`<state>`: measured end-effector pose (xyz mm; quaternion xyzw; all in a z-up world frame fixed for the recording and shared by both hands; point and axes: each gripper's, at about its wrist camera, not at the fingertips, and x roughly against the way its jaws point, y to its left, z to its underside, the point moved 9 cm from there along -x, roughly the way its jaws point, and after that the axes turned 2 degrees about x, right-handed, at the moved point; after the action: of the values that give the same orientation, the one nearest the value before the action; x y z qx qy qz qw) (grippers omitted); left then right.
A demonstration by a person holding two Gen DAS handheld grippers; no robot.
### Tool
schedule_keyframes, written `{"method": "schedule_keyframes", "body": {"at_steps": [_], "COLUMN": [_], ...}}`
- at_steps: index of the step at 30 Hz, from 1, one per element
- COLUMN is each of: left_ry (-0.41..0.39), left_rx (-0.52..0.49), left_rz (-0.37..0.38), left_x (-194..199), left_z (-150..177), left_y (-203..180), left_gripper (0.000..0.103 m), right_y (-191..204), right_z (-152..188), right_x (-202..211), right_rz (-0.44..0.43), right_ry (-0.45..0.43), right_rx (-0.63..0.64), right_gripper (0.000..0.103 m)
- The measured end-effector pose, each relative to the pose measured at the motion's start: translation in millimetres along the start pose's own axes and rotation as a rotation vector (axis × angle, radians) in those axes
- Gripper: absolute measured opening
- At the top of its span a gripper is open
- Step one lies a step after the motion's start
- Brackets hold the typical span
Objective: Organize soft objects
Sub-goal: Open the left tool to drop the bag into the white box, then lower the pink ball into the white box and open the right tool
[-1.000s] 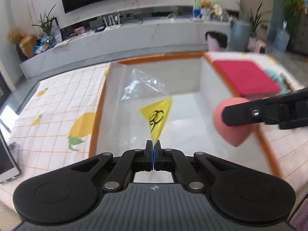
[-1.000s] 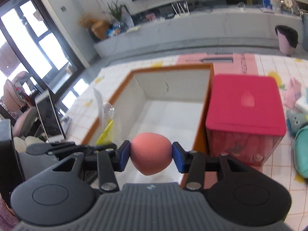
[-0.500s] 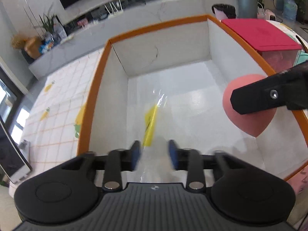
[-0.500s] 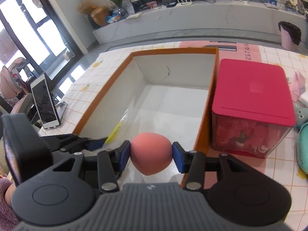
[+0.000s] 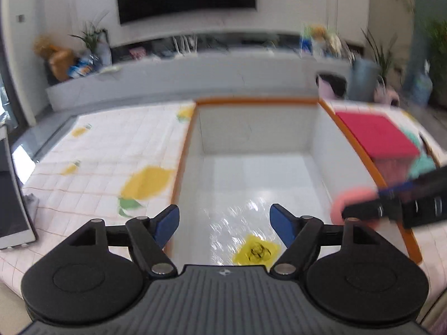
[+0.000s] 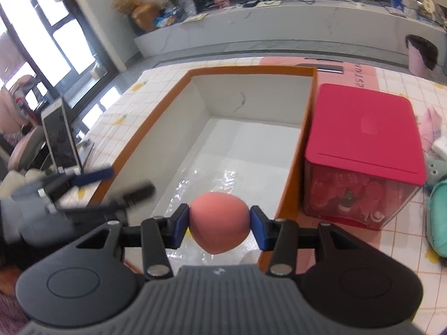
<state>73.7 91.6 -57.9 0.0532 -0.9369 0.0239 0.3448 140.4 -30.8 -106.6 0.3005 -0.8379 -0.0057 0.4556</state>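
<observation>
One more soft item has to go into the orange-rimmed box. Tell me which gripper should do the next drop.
Right. The right gripper is shut on the pink sponge, poised over the box. The left gripper is open and empty, with the plastic bag lying on the box floor below it.

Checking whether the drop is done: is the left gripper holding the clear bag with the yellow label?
No, the left gripper is open with nothing between its fingers, and the clear bag lies on the floor of the white box.
</observation>
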Motion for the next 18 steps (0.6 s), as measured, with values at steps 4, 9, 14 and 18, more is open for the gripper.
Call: {"method": "schedule_keyframes", "body": {"at_steps": [4, 9, 14, 18], "left_ry": [-0.001, 0.039, 0.066, 0.068], "left_rx": [0.080, 0.123, 0.144, 0.139], "left_rz": [0.051, 0.086, 0.103, 0.103], "left_x": [1, -5, -5, -5], "left_z": [-4, -2, 6, 7], "left_y": [7, 11, 14, 15], "left_gripper": [0.087, 0.087, 0.087, 0.087], "right_y": [14, 24, 28, 30], "right_z": [6, 14, 17, 21], "right_x": [-6, -19, -24, -27], "right_rz": [0.013, 0.087, 0.154, 0.186], "right_ry": [0.040, 0.081, 0.090, 0.098], "right_rx": [0.081, 0.157, 0.210, 0.241], "right_gripper": [0.047, 0.048, 0.049, 0.051]}}
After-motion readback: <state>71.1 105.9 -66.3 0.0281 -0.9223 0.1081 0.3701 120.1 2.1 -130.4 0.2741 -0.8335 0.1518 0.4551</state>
